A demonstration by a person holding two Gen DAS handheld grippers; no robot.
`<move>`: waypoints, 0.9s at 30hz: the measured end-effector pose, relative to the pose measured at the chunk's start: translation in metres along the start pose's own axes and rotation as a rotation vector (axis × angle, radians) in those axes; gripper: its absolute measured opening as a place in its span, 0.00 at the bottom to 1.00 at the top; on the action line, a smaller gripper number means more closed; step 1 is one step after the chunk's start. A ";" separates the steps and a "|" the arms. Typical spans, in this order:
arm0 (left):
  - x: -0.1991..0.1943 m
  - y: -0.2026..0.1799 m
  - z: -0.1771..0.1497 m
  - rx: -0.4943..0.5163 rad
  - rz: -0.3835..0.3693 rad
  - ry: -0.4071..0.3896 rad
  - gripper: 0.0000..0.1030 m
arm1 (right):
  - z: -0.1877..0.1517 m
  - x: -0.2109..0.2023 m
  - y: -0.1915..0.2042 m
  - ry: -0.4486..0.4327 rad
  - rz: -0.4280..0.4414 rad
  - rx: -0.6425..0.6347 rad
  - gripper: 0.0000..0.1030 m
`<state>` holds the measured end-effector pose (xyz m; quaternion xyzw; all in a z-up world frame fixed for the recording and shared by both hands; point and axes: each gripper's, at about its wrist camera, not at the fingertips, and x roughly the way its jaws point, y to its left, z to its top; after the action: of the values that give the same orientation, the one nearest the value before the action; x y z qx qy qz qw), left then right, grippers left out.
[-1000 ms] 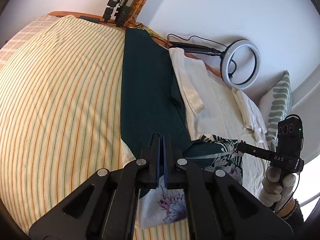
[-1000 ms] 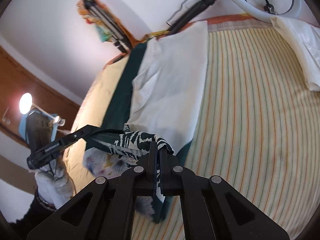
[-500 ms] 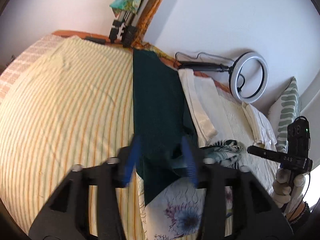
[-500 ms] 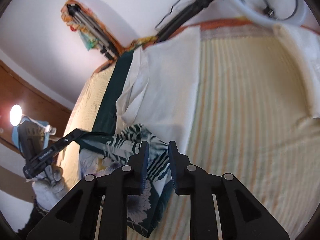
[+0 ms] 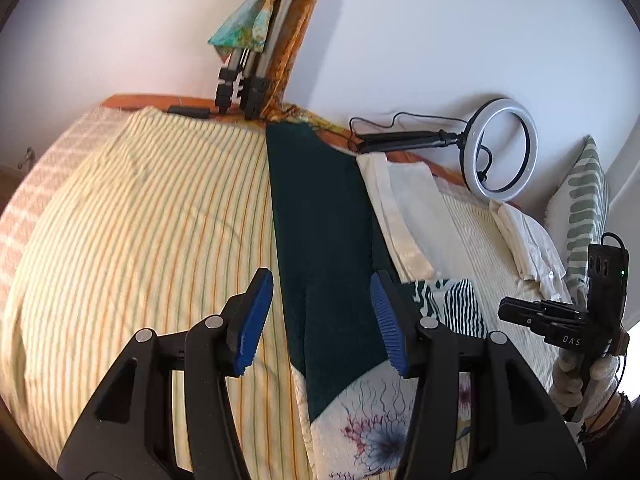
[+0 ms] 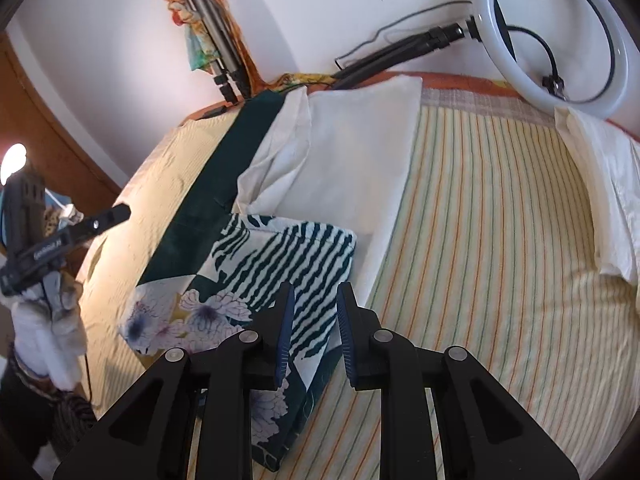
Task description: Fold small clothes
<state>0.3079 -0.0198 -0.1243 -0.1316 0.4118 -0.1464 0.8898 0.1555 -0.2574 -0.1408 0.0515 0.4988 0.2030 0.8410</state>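
A small floral garment [image 6: 276, 276], white and dark green with zebra stripes and purple flowers, lies folded on the striped bed. It also shows in the left wrist view [image 5: 380, 424]. My left gripper [image 5: 322, 320] is open and empty, above the garment's left edge and a dark green cloth [image 5: 320, 216]. My right gripper [image 6: 314, 330] is open and empty, just above the garment's right side. Each gripper shows in the other's view, held by a gloved hand.
A folded white cloth [image 6: 344, 152] lies behind the garment beside the dark green cloth [image 6: 208, 184]. More white fabric [image 6: 608, 184] lies at the right. A ring light [image 6: 548, 36] and a tripod [image 6: 212, 40] stand by the wall. A patterned pillow [image 5: 584, 216] sits far right.
Both grippers were shut on the floral garment, holding it up. They have opened and let it go; it now lies flat on the bed. Both grippers have drawn back and up.
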 end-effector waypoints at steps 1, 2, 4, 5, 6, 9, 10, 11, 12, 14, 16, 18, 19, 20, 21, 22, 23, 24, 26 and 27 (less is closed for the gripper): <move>0.000 -0.001 0.006 0.010 0.008 -0.006 0.50 | 0.002 0.000 0.000 -0.001 -0.004 -0.004 0.20; 0.000 -0.001 0.011 0.020 0.015 -0.014 0.50 | 0.005 -0.001 -0.002 -0.007 -0.017 -0.007 0.22; 0.004 -0.001 0.024 0.044 0.028 -0.023 0.50 | 0.012 -0.001 -0.006 -0.022 -0.033 -0.009 0.26; 0.009 0.000 0.031 0.052 0.032 -0.017 0.50 | 0.017 -0.001 -0.010 -0.028 -0.041 -0.006 0.28; 0.014 0.003 0.037 0.052 0.031 -0.010 0.50 | 0.021 0.000 -0.012 -0.032 -0.048 -0.003 0.28; 0.035 0.016 0.054 0.036 0.040 0.016 0.50 | 0.037 0.008 -0.023 -0.030 -0.074 -0.005 0.28; 0.042 0.020 0.058 0.037 0.040 0.005 0.50 | 0.040 0.011 -0.025 -0.028 -0.087 -0.007 0.28; 0.050 0.024 0.063 0.033 0.050 0.013 0.50 | 0.046 0.016 -0.029 -0.026 -0.106 -0.009 0.28; 0.059 0.029 0.067 0.036 0.071 0.021 0.50 | 0.050 0.020 -0.033 -0.028 -0.116 -0.005 0.28; 0.079 0.034 0.076 0.056 0.104 0.031 0.50 | 0.062 0.030 -0.044 -0.027 -0.126 0.014 0.28; 0.098 0.038 0.084 0.064 0.118 0.050 0.50 | 0.074 0.038 -0.054 -0.032 -0.132 0.035 0.28; 0.117 0.043 0.090 0.059 0.114 0.071 0.50 | 0.089 0.047 -0.064 -0.039 -0.140 0.061 0.28; 0.124 0.045 0.094 0.058 0.119 0.078 0.50 | 0.094 0.051 -0.069 -0.042 -0.141 0.072 0.28; 0.132 0.045 0.096 0.059 0.121 0.083 0.50 | 0.102 0.057 -0.074 -0.044 -0.134 0.087 0.28; 0.141 0.046 0.100 0.060 0.124 0.089 0.50 | 0.109 0.063 -0.079 -0.048 -0.124 0.103 0.28; 0.146 0.046 0.102 0.060 0.125 0.091 0.50 | 0.113 0.066 -0.081 -0.050 -0.119 0.111 0.28; 0.152 0.047 0.104 0.060 0.125 0.091 0.50 | 0.119 0.072 -0.085 -0.052 -0.113 0.121 0.28; 0.159 0.046 0.107 0.060 0.116 0.097 0.50 | 0.123 0.077 -0.087 -0.053 -0.107 0.128 0.28; 0.172 0.045 0.110 0.069 0.122 0.111 0.50 | 0.132 0.090 -0.095 -0.057 -0.093 0.161 0.28; 0.178 0.045 0.113 0.075 0.125 0.114 0.50 | 0.135 0.092 -0.096 -0.058 -0.089 0.173 0.28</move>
<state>0.5116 -0.0308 -0.1931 -0.0636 0.4632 -0.1130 0.8767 0.3380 -0.2930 -0.1773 0.1075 0.4917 0.1198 0.8557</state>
